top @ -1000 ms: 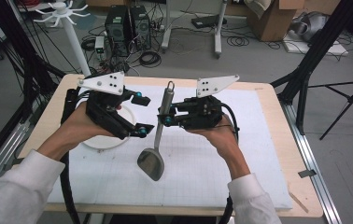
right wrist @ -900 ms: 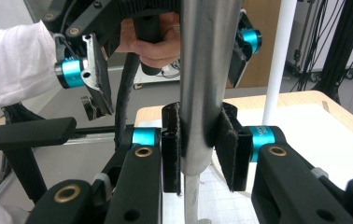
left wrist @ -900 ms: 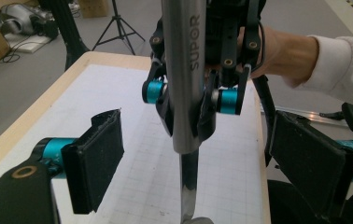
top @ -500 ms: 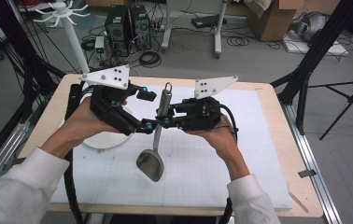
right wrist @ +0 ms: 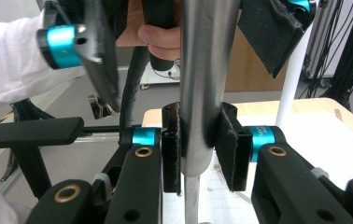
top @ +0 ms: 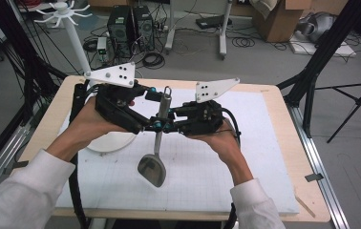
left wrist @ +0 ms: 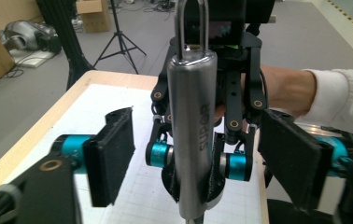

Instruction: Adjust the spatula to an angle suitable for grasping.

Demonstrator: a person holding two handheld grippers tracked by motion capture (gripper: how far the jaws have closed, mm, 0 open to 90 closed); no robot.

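Right tongs (top: 169, 125) clamp spatula (top: 155, 157) (left tongs (top: 151, 109) closing).

We find both forearms entering from the near edge of the table, sleeved in white to the wrist, converging toward the middle. The right gripper (top: 168, 125) points toward the left hand, its jaws clamped tight on a metal handle (left wrist: 191, 135) (pads pressed flat against both sides). The left gripper (top: 153, 107) faces it from the opposite side, tilted slightly downward; its jaws have just been closing, with the handle between them, yet the pads (left wrist: 114, 154) stand clear of it on either side. Each hand wraps its gripper's body from below.
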